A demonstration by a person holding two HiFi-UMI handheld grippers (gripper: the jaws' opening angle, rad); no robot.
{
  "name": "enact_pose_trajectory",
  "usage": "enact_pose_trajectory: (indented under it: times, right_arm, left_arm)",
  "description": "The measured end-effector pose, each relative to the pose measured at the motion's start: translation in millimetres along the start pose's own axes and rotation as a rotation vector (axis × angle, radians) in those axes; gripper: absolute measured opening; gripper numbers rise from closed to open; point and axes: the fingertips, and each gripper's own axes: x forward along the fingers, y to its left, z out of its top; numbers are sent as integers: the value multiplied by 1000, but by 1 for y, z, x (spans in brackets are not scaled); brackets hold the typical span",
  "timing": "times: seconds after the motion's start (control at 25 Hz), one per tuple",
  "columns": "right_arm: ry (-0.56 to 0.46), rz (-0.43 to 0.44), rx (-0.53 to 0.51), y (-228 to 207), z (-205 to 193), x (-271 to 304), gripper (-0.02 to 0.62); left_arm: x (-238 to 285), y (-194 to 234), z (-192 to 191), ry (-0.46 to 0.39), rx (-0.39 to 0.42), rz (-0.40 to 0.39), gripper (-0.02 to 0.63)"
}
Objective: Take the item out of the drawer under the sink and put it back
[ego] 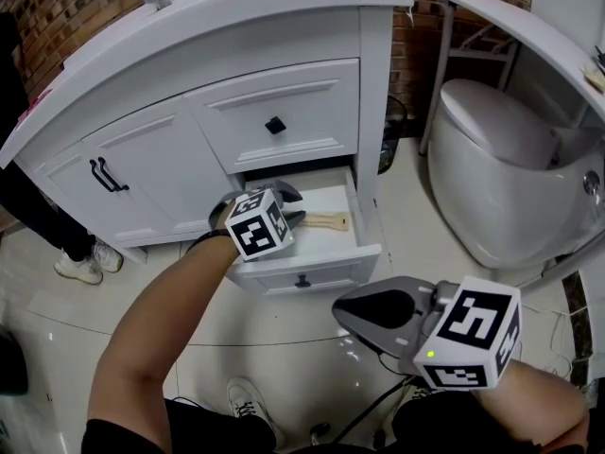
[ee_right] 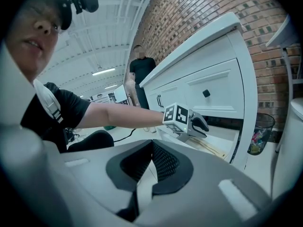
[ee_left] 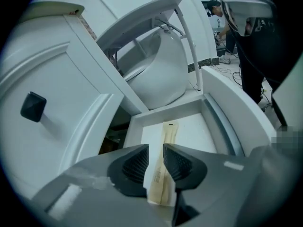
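The bottom drawer of the white sink cabinet stands pulled out. A long flat tan item in a clear wrapper lies on its white floor. My left gripper hovers over the drawer's left part. In the left gripper view its jaws stand apart, and the item lies in line with the gap, with the pads clear of it. My right gripper hangs low in front of the drawer, away from it. Its jaws meet at the tips with nothing in them.
A closed drawer with a black knob sits above the open one, and cabinet doors with black handles are to the left. A white toilet stands at the right. A waste bin sits beside the cabinet. A person's shoes rest at the left.
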Motion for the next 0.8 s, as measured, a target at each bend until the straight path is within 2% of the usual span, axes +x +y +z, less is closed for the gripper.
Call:
enact_pose_trajectory:
  times: [0.36, 0.64, 0.8]
  right_arm:
    - [26, 8, 13, -4, -5, 5, 8]
    - [39, 9, 29, -10, -10, 8, 8]
    - [40, 5, 35, -13, -9, 9, 8]
  left_arm:
    - [32, -8, -25, 88, 27, -71, 140]
    - [46, -20, -30, 110, 48, -163, 140]
    - [57, -24, -38, 140, 69, -183, 143]
